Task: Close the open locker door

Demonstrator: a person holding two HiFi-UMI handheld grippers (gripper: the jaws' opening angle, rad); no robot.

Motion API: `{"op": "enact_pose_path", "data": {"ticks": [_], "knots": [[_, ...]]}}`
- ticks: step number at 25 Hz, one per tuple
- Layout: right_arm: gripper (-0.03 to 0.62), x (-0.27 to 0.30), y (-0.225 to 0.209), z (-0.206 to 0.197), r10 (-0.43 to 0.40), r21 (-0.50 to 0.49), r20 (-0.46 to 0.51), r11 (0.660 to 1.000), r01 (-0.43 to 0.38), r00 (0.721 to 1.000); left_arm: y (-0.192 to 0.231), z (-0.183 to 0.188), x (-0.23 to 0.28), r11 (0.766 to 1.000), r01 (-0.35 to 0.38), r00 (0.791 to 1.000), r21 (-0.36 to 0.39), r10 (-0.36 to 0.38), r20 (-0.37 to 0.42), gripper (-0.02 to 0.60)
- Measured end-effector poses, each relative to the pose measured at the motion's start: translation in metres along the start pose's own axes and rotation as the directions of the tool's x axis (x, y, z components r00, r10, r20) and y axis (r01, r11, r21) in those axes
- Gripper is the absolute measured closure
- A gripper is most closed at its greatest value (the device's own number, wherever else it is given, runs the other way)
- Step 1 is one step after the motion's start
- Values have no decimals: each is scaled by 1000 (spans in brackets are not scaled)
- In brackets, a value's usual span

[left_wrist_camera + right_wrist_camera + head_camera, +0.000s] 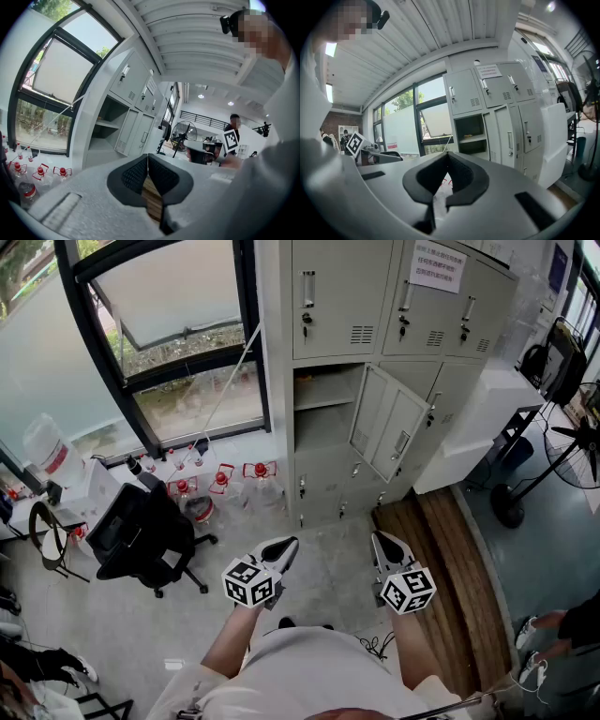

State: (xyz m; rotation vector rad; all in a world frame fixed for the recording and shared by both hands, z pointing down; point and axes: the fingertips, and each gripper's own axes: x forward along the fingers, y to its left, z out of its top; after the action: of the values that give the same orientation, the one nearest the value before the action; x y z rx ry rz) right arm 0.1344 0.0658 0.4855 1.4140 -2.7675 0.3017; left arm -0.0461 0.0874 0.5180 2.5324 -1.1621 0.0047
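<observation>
1. I judge the step in hand to be the approach, and the closing itself has not started. The locker door (389, 423) stands swung out from the middle row of the locker bank (328, 296), leaving its compartment (323, 413) exposed. It is well ahead of both tools.
2. The left tool (284, 549) and the right tool (384, 542) sit side by side in front of me, roughly level. Each is clenched tip to tip with nothing between.
3. The door looks hinged at the compartment's right edge. The next move probably calls for stepping closer and laying the shut right tool against the door's outer face near its free edge. From there I would push it round until it sits flush.
4. Only the head view gives the layout: the office chair (141, 531) and bottles (225, 479) to the left, and a wooden strip (441, 559) at the lockers' foot. The right gripper view looks straight into the open compartment at its shelf (472, 138). The left gripper view adds a fan (183, 133) and a bystander beyond.
</observation>
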Motion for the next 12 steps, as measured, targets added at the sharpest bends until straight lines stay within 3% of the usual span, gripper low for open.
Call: {"op": "enact_pose_path", "data": {"ticks": [12], "knots": [[591,5,6,3,8,-14,7,1000,-8,1000,4,3,2,1000,3,1000,3,-3,-5,566]]}}
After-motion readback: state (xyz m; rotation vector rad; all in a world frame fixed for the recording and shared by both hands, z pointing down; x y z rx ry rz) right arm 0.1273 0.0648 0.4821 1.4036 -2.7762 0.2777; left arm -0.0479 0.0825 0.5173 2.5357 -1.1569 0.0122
